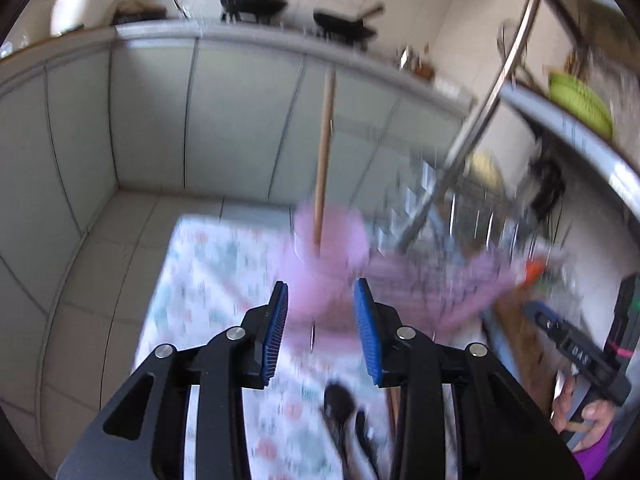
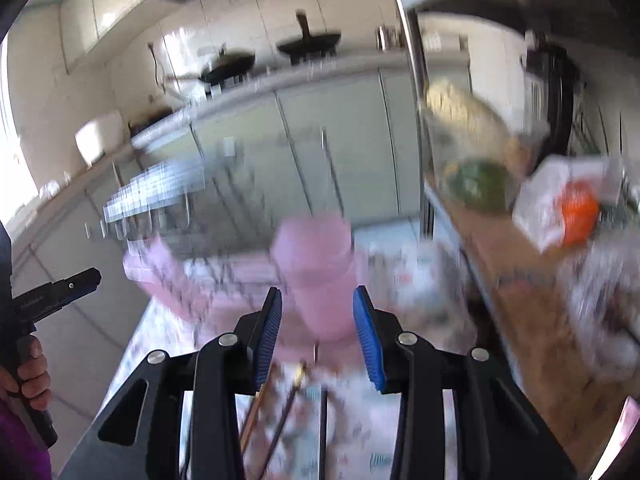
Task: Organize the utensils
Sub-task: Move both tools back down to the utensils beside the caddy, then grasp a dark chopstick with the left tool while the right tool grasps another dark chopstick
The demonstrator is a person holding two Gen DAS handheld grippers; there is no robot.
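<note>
Both frames are being blurred by motion. Left tongs (image 1: 321,294) are being held apart, nothing between the pads; right tongs (image 2: 317,300) likewise spread and empty. Dark utensils (image 1: 344,412) are lying on the patterned cloth (image 1: 208,264) covering the worktop, just below the left tongs; chopsticks (image 2: 272,412) are seen under the right tongs. Just beyond, a pink holder (image 2: 316,280) is standing, a wooden handle (image 1: 323,152) rising upright from it. Farther back, woks (image 1: 256,0) are sitting on the far counter

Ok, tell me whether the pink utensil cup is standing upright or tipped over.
Upright. The pink cup stands on the patterned cloth, and a wooden handle rises straight up out of it. Blur hides finer detail.
</note>
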